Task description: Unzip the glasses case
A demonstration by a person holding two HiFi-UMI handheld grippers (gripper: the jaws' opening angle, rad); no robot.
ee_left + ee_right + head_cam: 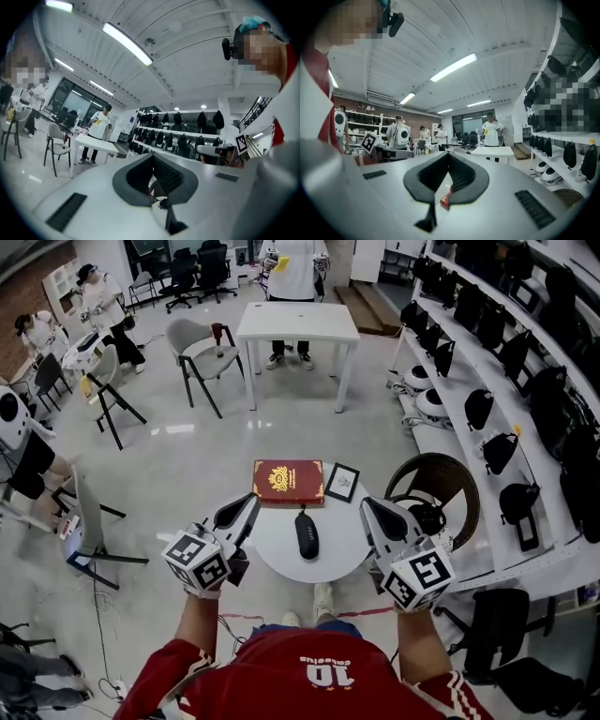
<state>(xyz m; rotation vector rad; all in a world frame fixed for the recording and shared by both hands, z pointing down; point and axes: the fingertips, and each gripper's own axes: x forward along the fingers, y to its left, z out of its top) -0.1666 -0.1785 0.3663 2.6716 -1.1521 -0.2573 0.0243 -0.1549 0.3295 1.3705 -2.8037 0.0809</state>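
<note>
A black glasses case point(307, 533) lies zipped in the middle of a small round white table point(342, 554). My left gripper point(249, 505) hovers level at the table's left edge, jaws shut and empty, a short way left of the case. My right gripper point(368, 507) hovers at the table's right edge, also shut with nothing in it. In the left gripper view the left gripper point(153, 156) has its pads meeting at the tip. The right gripper point(449, 154) looks the same in its own view. Neither gripper touches the case.
A red book point(288, 481) and a small framed picture point(342, 482) lie at the table's far edge. A round brown chair point(441, 482) stands to the right, beside shelves of black bags point(497, 352). Farther off are a white table point(296, 322), chairs and several people.
</note>
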